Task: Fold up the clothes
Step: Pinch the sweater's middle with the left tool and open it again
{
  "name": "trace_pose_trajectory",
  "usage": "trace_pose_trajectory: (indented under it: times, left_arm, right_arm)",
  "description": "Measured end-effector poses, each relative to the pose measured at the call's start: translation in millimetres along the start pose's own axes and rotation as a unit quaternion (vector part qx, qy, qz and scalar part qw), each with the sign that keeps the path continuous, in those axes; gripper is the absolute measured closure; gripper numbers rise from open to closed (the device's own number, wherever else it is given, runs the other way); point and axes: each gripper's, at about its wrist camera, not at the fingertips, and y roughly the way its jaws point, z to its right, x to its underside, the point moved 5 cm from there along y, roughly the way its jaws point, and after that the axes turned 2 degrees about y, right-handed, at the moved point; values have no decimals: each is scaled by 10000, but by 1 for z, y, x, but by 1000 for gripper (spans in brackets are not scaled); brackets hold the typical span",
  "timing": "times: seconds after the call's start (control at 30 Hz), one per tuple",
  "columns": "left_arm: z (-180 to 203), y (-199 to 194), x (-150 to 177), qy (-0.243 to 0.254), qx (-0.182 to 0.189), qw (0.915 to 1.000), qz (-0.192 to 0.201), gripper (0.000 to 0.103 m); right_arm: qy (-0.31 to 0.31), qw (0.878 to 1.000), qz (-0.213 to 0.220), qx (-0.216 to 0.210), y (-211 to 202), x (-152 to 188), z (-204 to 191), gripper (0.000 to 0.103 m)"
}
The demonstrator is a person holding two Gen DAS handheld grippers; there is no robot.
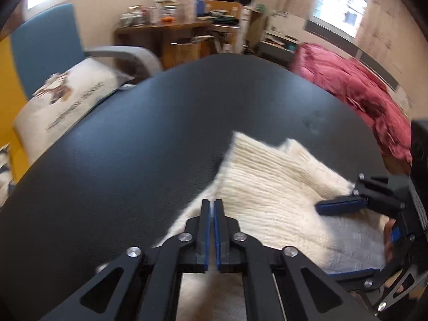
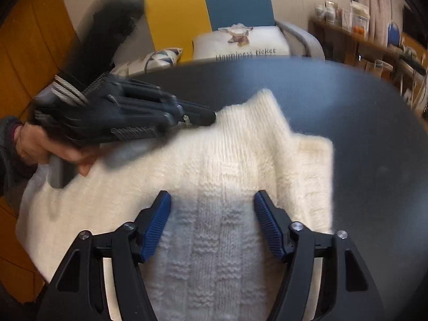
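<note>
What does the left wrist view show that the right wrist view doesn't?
Left wrist only: the red quilt beyond the table, two windows, and the left gripper shut on the sweater's edge, seen from behind.
Right wrist only: the hand holding the left gripper, the yellow cushion, and the right gripper open over the knit.
Both: the cream sweater, the black table, the printed pillow on the blue chair.
</note>
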Motion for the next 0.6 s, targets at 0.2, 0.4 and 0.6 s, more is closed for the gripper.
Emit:
trace_pose_trajectory:
  times: [0.2, 0.4, 0.6]
  left_arm:
    - [-8, -63, 33, -474, 157, 9982, 325, 90]
    - [13, -67, 88, -342, -70, 9993, 116, 89]
    - [8, -72, 100, -705, -19, 9967, 413, 89]
  right_arm:
    - [-87, 9995, 2, -314, -17, -21, -5, 31]
    - [-1029, 9939, -389, -3, 25, -51, -15, 31]
    - [-424, 9975, -470, 304, 47, -54, 6, 24]
